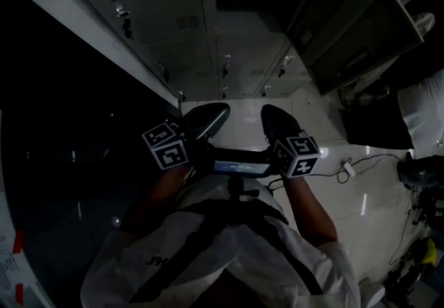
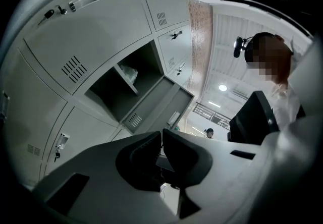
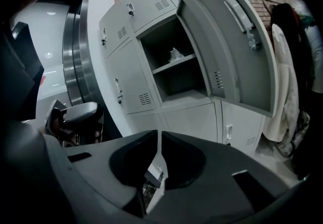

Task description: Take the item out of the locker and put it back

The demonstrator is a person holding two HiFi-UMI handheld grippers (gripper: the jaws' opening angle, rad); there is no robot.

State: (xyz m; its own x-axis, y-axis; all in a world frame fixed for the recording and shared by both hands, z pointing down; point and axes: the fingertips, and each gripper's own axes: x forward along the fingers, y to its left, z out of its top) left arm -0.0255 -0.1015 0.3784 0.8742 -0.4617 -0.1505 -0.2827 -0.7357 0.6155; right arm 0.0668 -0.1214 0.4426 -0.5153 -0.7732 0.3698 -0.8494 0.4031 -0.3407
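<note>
The person stands facing the bank of grey lockers with both tools held low in front of the body, well apart from the cabinet. One locker door is swung wide open to the right. Inside, the item, a small pale crumpled thing I cannot identify, lies on the inner shelf in the upper half of that compartment, towards the back. The left gripper view shows it too, in the same spot. The left gripper has its two dark jaws pressed together with only a thin slit between them and nothing caught there. It is tilted up towards the cabinet fronts and the ceiling. The right gripper is likewise closed and empty, and it points at the lower part of the open locker. From the head view the two tools sit side by side above the pale floor, marker cubes towards the person's chest. A white garment hangs just beyond the open door, and a cable trails across the tiles on the person's right.
</note>
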